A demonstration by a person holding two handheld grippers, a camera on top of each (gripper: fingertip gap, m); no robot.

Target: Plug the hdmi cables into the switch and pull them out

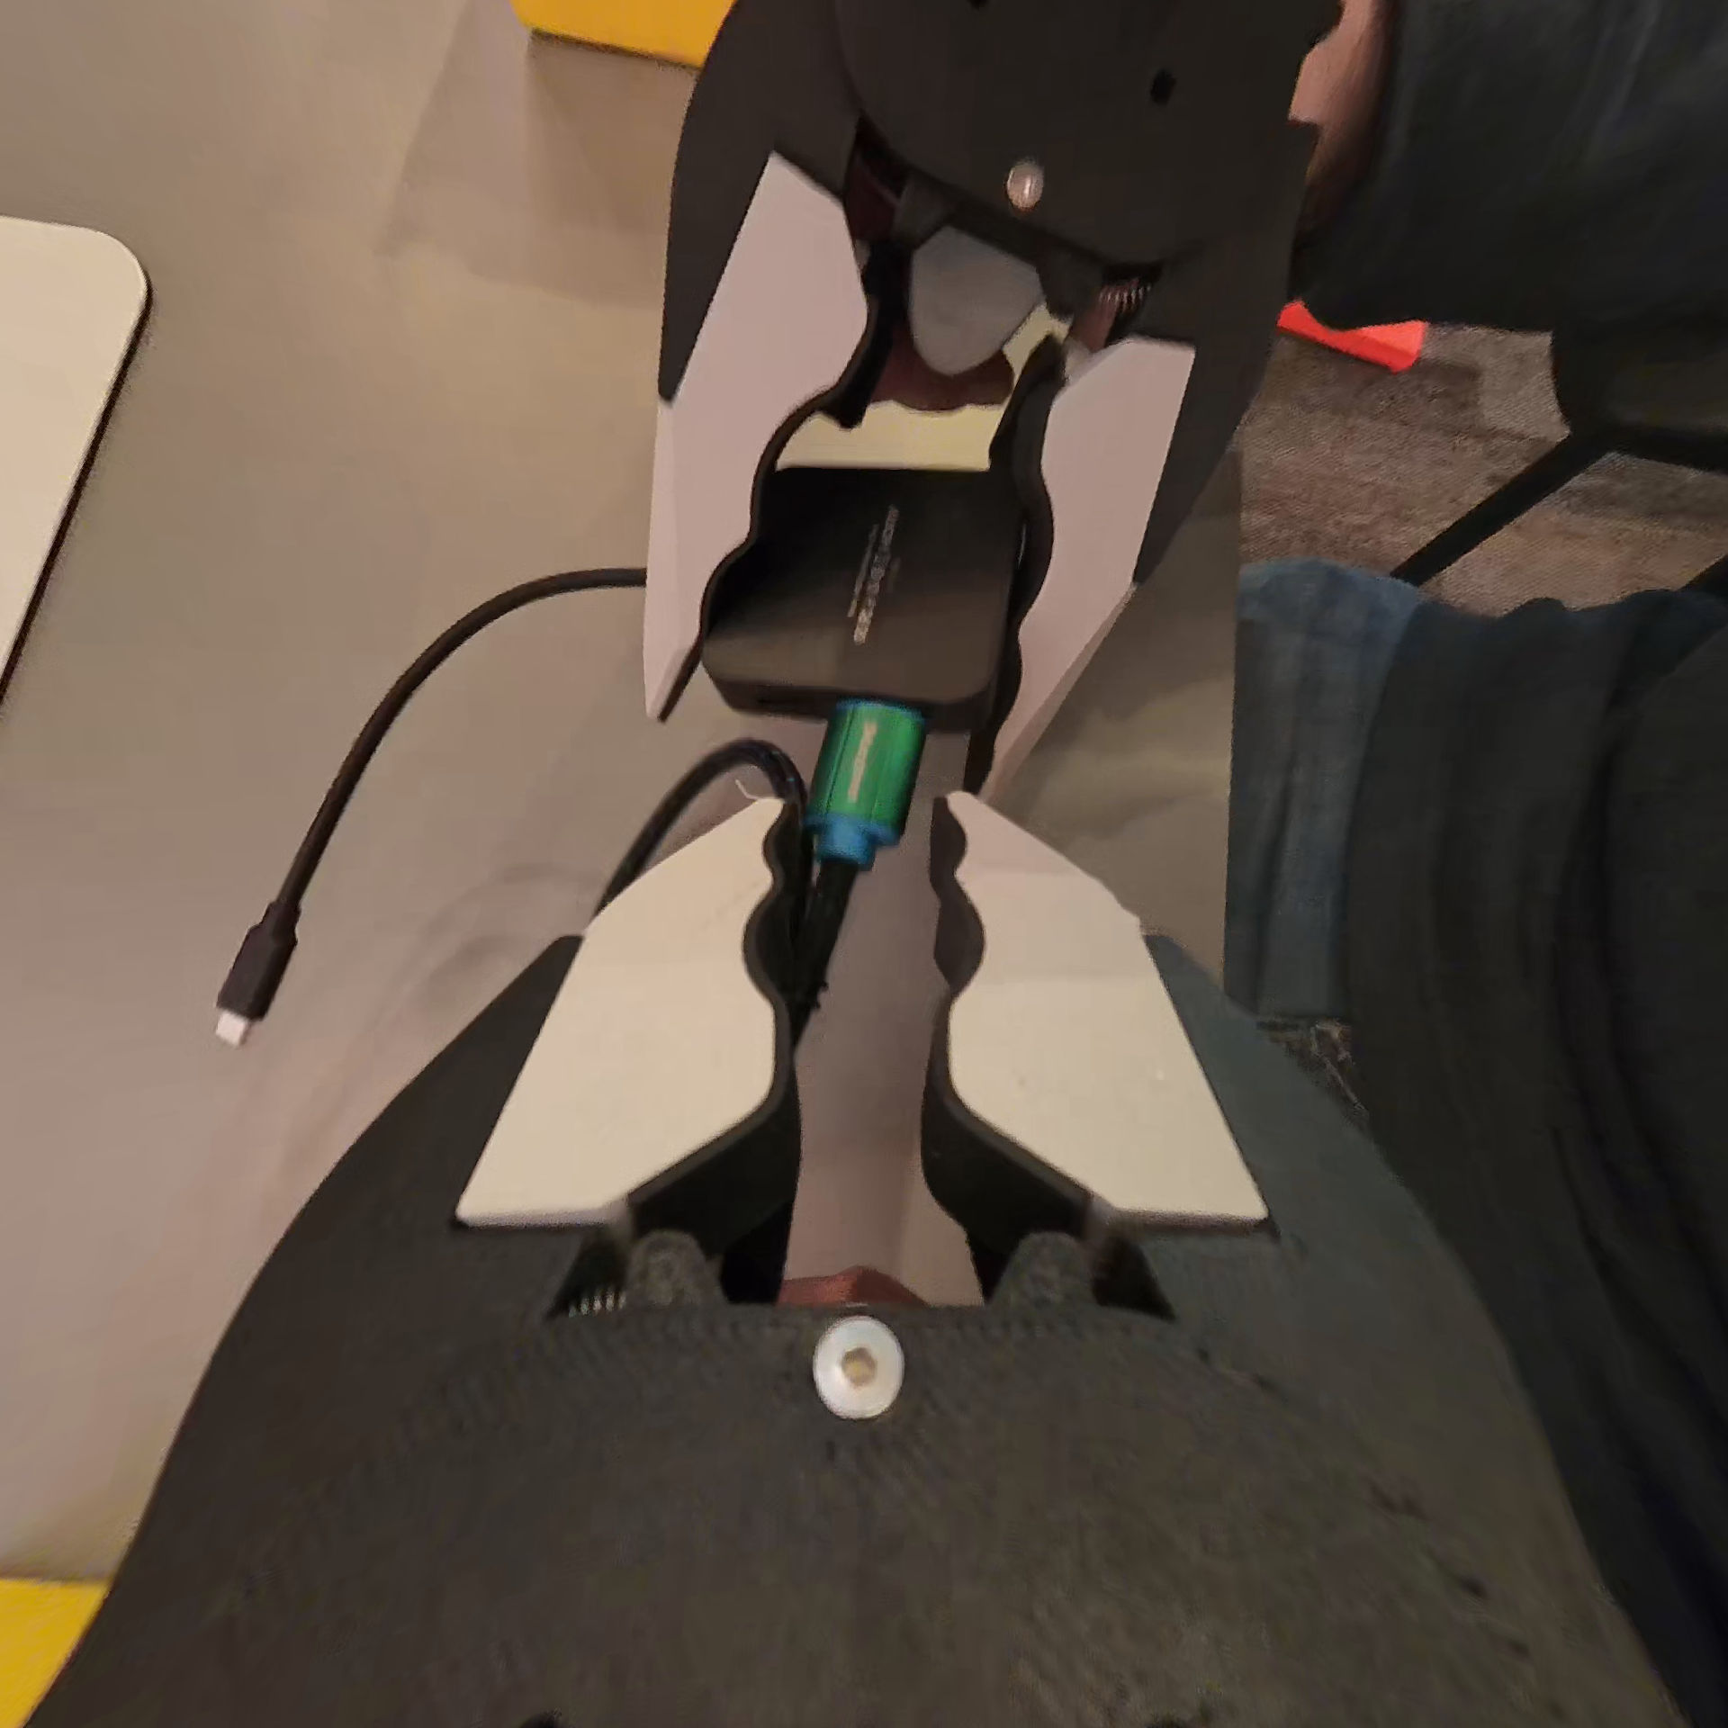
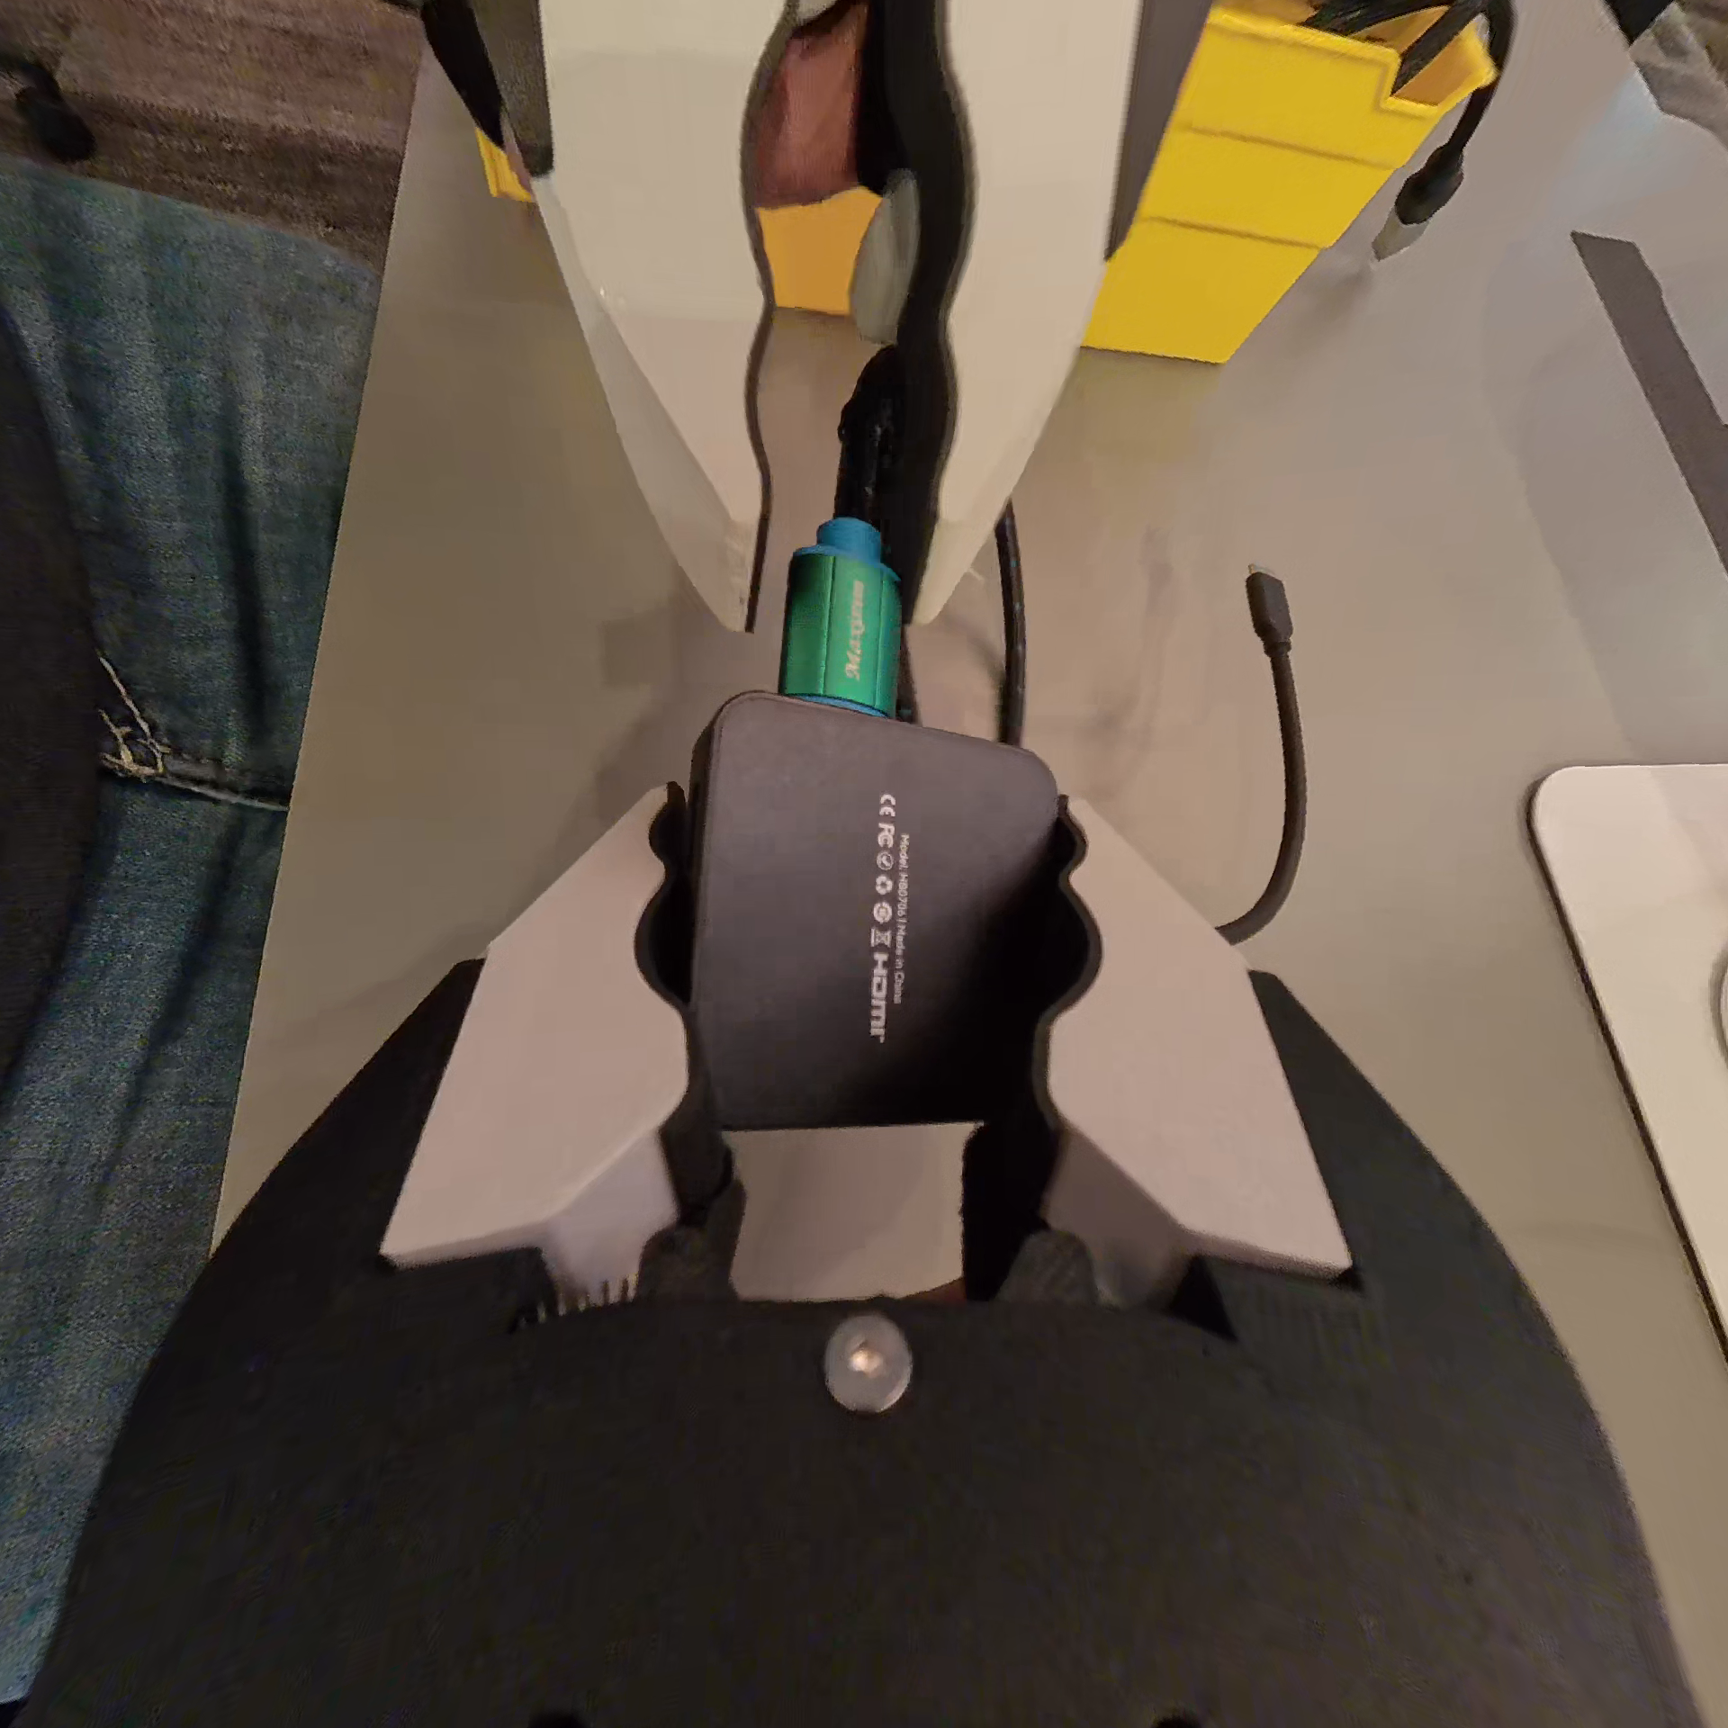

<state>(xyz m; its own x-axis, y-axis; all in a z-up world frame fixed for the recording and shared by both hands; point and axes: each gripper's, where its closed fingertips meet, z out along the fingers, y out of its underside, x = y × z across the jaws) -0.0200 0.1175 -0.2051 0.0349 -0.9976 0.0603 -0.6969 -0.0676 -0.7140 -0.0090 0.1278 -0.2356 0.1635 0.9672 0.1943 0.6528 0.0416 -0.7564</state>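
A black HDMI switch [image 2: 842,935] is held above the grey table between my right gripper's fingers [image 2: 868,809], which are shut on its two sides. A green HDMI plug [image 2: 837,626] with a blue collar sits in the switch's far port; its black braided cable [image 2: 874,439] runs back between the left gripper's fingers. In the left wrist view my left gripper [image 1: 860,809] is open, its fingertips on either side of the plug's [image 1: 865,753] blue collar and apart from it on the right. The switch [image 1: 870,580] shows beyond, held by the right gripper [image 1: 832,729].
A thin black cable with a small free connector [image 1: 248,972] curves from the switch over the table [image 1: 327,468]. A white flat pad [image 1: 56,374] lies left. A yellow bin [image 2: 1244,215] stands behind. A person's jeans-clad legs [image 1: 1449,842] are at the table edge. An orange object [image 1: 1356,332] lies on the carpet. My two grippers' fingertips are within a few centimetres of each other.
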